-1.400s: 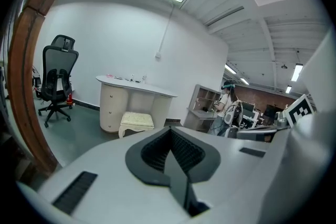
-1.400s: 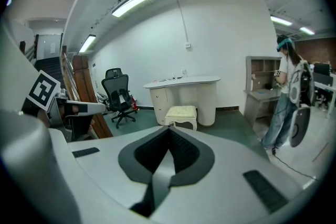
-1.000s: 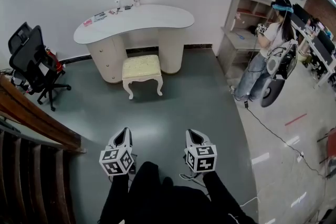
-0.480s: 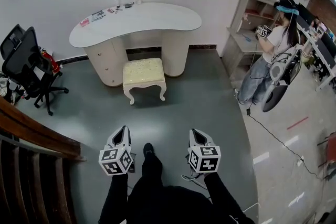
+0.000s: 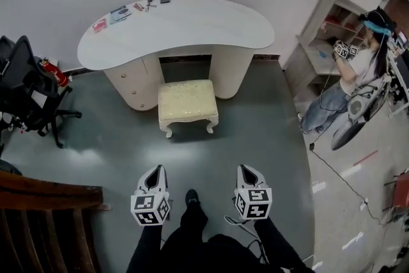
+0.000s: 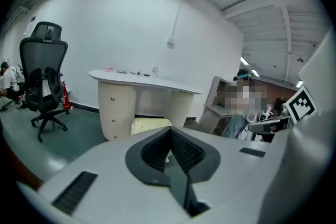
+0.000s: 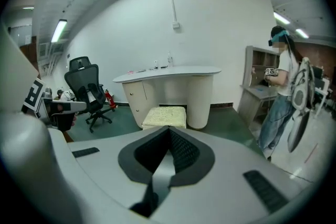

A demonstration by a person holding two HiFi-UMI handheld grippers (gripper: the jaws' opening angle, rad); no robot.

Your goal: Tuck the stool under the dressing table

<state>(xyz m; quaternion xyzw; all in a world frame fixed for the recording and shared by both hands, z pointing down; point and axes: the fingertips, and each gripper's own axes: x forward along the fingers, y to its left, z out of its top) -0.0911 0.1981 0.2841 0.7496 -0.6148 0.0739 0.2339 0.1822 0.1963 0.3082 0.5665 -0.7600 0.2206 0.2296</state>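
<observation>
Approach step: my left tongs and right tongs are closed, empty, well short of the stool; next I must reach it and push it under the worktop.

Pale yellow speckly stool with cream legs, white-topped cream dressing table, dull grey-green floor, black office chair, red fire extinguisher.

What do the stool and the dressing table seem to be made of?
Stool: padded seat, apparently pale-yellow fabric, by its textured surface; curved cream legs, probably painted wood. Dressing table: smooth, matte-white top and cream base, likely painted board or laminate; which one is unclear.
</observation>
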